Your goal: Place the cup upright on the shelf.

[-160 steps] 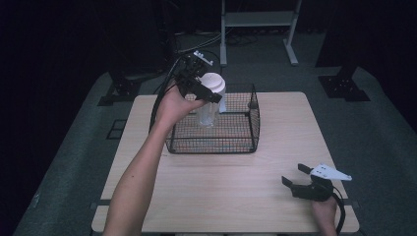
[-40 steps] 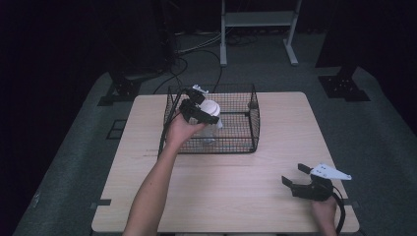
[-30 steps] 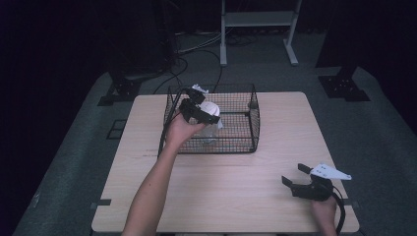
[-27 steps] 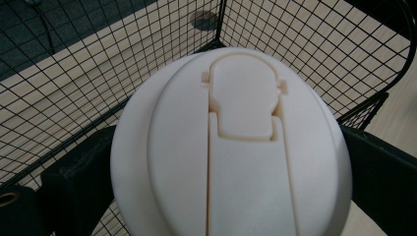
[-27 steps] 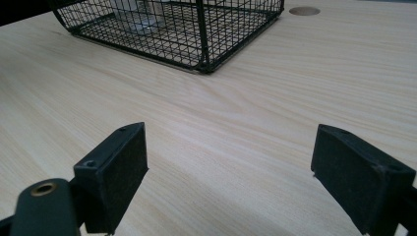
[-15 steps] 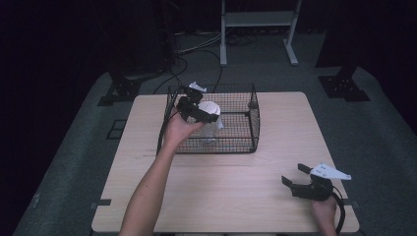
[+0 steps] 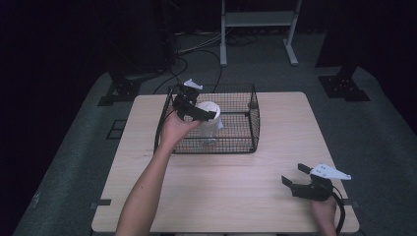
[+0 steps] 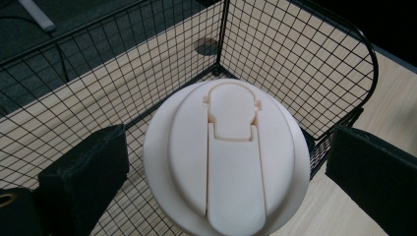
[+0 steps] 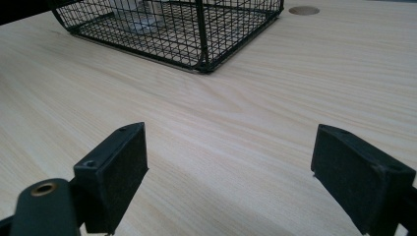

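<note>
— How did it look from above?
— My left hand-held gripper [image 7: 196, 109] hung over the wire basket [image 7: 253, 118] at its left wall; bare worktop [image 7: 231, 182] lay toward the right hand-held gripper [image 7: 295, 177].
— And along the left jaws?
— Spread wide, clear of the white-lidded cup [image 8: 226, 162] standing inside. Earlier they gripped it higher.
— The right?
— Open, empty, low over the wood.

From my seat the high view is dim: the table [image 7: 231, 191] is lit softly from above while the floor and far background fall to near black. Its detail is soft and grainy. Both gripper views are brighter and sharp; the white lid [image 8: 226, 162] shows even light without glare, and shadows are faint.
</note>
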{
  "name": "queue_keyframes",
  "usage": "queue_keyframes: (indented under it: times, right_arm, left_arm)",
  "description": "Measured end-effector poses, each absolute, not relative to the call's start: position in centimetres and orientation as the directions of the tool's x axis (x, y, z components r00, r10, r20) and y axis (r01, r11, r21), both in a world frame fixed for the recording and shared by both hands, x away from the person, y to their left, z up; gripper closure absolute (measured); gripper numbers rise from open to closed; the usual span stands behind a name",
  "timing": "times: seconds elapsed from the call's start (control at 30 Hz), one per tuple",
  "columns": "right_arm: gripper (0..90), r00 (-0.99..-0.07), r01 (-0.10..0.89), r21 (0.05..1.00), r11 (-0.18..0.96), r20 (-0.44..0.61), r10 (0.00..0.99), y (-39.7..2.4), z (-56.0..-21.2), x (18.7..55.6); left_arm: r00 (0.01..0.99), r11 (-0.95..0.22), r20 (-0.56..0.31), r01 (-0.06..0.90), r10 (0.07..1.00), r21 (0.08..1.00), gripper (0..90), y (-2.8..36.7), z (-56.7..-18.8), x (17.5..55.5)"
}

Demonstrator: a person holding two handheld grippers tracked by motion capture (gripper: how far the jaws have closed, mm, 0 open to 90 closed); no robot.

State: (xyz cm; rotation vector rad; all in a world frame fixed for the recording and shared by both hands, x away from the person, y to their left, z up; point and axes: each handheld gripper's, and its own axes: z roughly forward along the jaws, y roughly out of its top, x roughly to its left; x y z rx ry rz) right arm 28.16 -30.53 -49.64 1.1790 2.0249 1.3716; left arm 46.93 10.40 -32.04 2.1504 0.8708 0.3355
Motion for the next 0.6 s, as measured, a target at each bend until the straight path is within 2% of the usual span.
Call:
queue_keyframes:
  times: [0.6]
  right_arm:
    - [12.9,-0.548,0.409,0.899,0.155,0.106,0.83,-30.5,-49.6,28.2]
  left_arm:
    - [0.735,-0.443,-0.024,0.435,0.678,0.784,1.7,12.4,-30.7,44.3]
